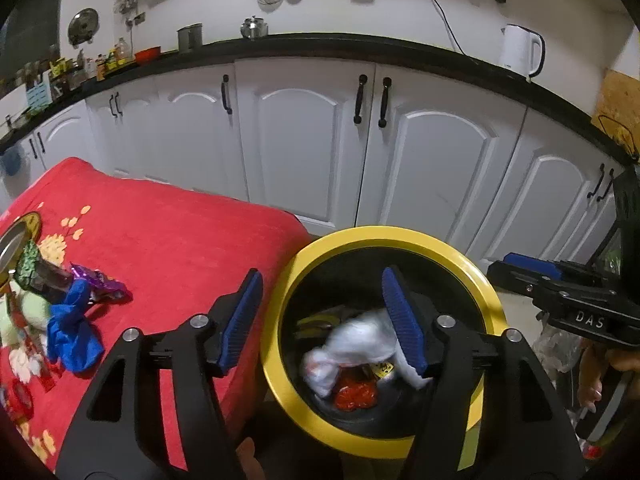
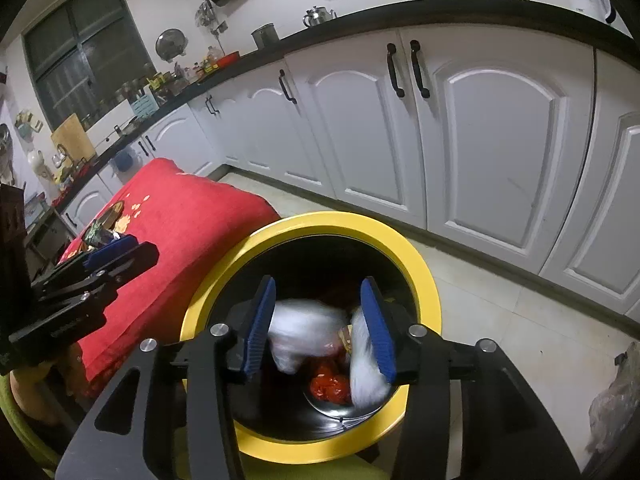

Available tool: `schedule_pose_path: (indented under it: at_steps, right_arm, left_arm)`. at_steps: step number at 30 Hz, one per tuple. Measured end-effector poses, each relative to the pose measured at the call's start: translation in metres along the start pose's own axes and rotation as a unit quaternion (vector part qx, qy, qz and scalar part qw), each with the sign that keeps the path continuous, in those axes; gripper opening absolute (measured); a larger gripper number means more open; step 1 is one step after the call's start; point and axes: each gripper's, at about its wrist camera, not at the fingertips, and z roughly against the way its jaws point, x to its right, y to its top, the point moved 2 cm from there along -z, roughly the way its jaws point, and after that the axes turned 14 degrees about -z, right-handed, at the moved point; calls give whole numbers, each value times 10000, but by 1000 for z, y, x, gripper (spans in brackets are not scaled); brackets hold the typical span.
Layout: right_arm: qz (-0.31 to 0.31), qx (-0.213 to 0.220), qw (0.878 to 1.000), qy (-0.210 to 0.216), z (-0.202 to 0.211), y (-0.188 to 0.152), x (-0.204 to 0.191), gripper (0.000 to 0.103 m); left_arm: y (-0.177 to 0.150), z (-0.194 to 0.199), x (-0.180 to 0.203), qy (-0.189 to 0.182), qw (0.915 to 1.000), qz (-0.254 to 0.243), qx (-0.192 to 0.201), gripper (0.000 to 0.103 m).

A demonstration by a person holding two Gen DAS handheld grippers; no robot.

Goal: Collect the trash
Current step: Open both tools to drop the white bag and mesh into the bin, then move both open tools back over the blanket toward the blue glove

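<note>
A yellow-rimmed black bin (image 1: 280,300) (image 2: 424,276) stands beside a red-covered table (image 1: 172,240) (image 2: 192,216). Inside it lie blurred white plastic (image 1: 352,344) (image 2: 304,332) and red trash (image 1: 356,394) (image 2: 330,388). My left gripper (image 1: 324,320) is open and empty over the bin's left rim. My right gripper (image 2: 320,324) is open above the bin, with the white plastic between and below its fingers, blurred. On the table lie a blue wrapper (image 1: 72,332), a purple wrapper (image 1: 100,282) and a green foil wrapper (image 1: 30,268).
White kitchen cabinets (image 1: 312,132) with a black countertop run behind. A white kettle (image 1: 520,50) stands on the counter. A clear plastic bag (image 2: 616,404) lies on the tiled floor at right. A round gold-rimmed dish (image 1: 16,240) sits at the table's left edge.
</note>
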Motion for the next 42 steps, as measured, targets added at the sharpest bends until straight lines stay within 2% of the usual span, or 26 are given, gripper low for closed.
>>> schedule_pose_path:
  at_steps: [3, 6, 23, 33, 42]
  right_arm:
    - [14, 15, 10000, 6, 0, 2, 0, 46]
    - [30, 55, 10000, 4, 1, 3, -2, 48]
    - [428, 301, 9984, 212, 17, 5, -43, 53]
    - [819, 340, 9945, 566, 23, -2, -90, 54]
    - [1221, 172, 9884, 884, 17, -18, -139, 57]
  left_arm:
    - [1, 5, -4, 62, 9999, 86, 67, 79]
    - [1, 12, -10, 134, 9996, 207, 134, 91]
    - [-1, 63, -39, 745, 9940, 522, 600, 92]
    - [-7, 100, -68, 1215, 9856, 747, 910, 92]
    - [-18, 121, -92, 1487, 9789, 966, 1012, 92]
